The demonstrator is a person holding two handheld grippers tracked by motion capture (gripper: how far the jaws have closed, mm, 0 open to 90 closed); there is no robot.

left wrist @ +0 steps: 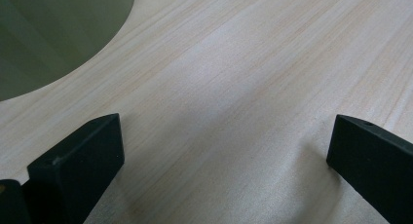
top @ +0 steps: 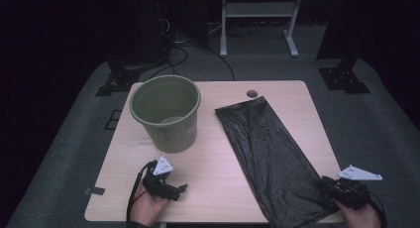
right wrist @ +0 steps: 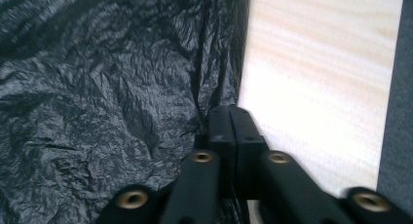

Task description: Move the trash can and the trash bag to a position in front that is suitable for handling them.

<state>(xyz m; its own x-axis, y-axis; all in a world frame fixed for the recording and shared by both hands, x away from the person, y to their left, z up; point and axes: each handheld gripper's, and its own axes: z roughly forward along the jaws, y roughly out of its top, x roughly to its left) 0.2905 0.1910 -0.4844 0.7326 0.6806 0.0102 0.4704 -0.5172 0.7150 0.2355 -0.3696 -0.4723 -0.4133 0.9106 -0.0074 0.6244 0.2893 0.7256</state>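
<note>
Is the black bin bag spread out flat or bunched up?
Spread flat: the black bin bag lies lengthwise on the table beside the upright green bin, wrinkled, not bunched.

The right hand-held gripper rises from the bottom edge, its two black jaws pressed together with no visible gap. The jaw tips sit at the edge of a black plastic bag, where a fold of the film runs down to them; whether film is pinched between the jaws cannot be told. The bag is crinkled and lies flat on the light wooden desk. Right of the desk edge lies grey floor.
</note>
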